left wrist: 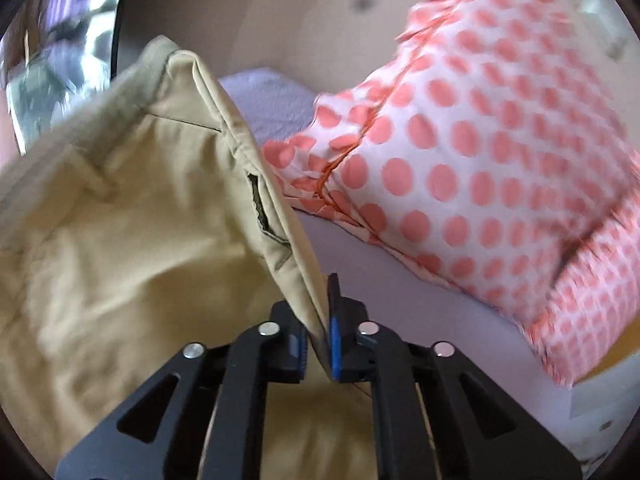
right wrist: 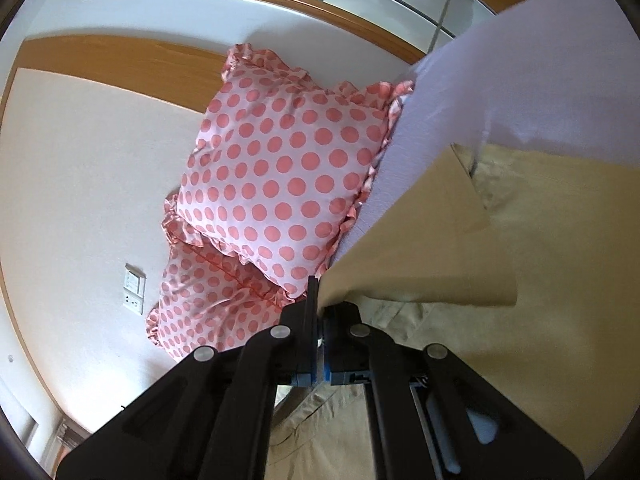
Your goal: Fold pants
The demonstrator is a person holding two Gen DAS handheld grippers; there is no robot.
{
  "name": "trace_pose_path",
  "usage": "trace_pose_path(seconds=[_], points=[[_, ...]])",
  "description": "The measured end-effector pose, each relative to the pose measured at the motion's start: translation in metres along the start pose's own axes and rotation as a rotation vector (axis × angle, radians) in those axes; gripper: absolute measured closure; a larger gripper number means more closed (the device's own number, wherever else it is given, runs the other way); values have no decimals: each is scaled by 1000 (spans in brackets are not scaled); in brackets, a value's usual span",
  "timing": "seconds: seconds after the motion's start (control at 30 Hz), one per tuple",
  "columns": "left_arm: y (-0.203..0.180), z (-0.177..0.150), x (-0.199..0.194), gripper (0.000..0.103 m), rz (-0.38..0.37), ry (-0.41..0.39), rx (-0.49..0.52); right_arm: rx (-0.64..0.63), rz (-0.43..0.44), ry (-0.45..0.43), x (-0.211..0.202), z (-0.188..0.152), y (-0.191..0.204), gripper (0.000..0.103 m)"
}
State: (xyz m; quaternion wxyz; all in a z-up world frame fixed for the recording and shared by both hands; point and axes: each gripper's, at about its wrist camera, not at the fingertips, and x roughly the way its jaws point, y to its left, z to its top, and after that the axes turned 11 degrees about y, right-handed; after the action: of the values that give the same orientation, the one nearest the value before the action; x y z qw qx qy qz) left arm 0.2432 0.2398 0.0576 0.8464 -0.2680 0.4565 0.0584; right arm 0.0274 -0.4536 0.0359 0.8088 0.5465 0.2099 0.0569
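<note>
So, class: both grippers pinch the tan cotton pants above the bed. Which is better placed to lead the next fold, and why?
Probably the left gripper: it pinches a thick seamed edge of the tan cotton pants beside a pocket. The right gripper holds only a thin corner.

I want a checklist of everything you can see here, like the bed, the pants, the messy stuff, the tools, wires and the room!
Surface: bed with a pale lilac sheet, bare between the pants and the pillows.
Job's things: tan pants, lifted and partly folded over themselves; a pocket opening shows.
Clutter: two polka-dot pillows, one stacked on the other, beside the pants.
Grippers: left tool shut on a pants edge; right tool shut on a pants edge.
Cables: nothing seen.
Surroundings: white wall, wall switch and socket, wooden trim.
</note>
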Motion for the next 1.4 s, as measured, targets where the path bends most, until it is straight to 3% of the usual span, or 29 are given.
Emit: trace_pose_path(seconds=[0.1,0.23,0.33,0.43,0.7,0.8,0.83,0.87,0.9,0.97,1.03,1.13,1.23,1.3,1.4], points=[[6,-43,-58,97,-3,-93,93,-26,-6,-25,-20,1,5,101],[42,-134,-131,97,1,-158,121,-57,-68,-41,-49,-5,3,101],[67,-192,-145,97,20,-136,89,-60,-138,-26,-59,-15,-8,101],[84,-221,-143,97,14,-106,53,-24,-182,-4,-62,-24,-23,101],[100,-235,-132,93,-4,-92,41,-14,-248,-16,-78,-38,-35,101],[103,-237,-131,90,-27,-96,48,-23,-313,-11,-81,-43,-38,101],[105,-239,-133,84,-41,-102,51,-28,-349,-11,-81,-44,-38,99],[106,-241,-134,75,-44,-108,53,-33,-380,-16,-83,-45,-37,88],[107,-244,-137,70,-40,-122,54,-35,-431,-27,-87,-46,-37,64],[108,-249,-144,57,-39,-155,57,-53,-460,-74,-98,-46,-37,49],[114,-255,-153,51,-27,-200,46,-76,-540,-134,-108,-44,-35,48],[127,-259,-162,46,4,-243,-1,-63,-580,-142,-108,-39,-45,48],[149,-261,-164,45,9,-247,-87,-66,-606,-133,-99,-40,-54,45],[160,-261,-164,45,0,-240,-127,-119,-644,-149,-95,-45,-50,47],[165,-260,-163,45,3,-235,-138,-208,-717,-239,-99,-53,-38,47]])
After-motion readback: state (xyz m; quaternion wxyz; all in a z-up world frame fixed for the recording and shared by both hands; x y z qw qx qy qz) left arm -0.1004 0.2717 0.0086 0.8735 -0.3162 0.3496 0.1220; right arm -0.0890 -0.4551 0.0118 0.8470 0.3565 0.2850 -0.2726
